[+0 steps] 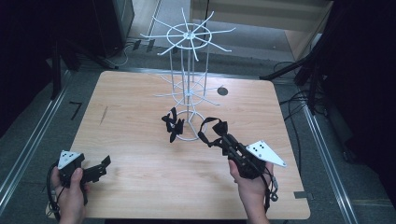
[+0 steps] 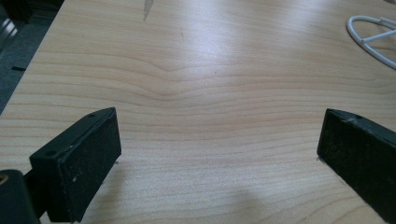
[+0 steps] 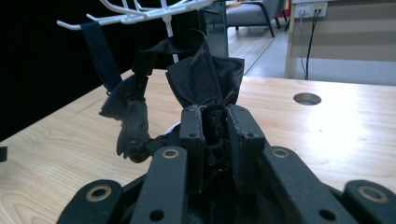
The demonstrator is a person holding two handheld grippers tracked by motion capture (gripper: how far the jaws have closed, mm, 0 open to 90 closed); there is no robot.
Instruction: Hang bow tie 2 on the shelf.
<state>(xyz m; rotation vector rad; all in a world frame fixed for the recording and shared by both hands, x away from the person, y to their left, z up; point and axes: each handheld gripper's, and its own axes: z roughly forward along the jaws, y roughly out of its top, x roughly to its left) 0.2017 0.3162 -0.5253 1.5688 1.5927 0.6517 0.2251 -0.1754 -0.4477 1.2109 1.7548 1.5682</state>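
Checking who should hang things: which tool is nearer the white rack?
Right. The right tool, shut on a bow tie, sits just beside the rack base; the left tool hovers far off near the table's front-left corner.

Matt black cloth bow tie [image 3: 205, 79], glossy wood table [image 1: 140, 154]

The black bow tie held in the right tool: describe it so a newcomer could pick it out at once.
Start at the white wire rack standing on the wooden table. Just right of its ring base, the right tool is shut on a black bow tie with a looped strap. The other black bow tie lies loose left of the base, ungripped.
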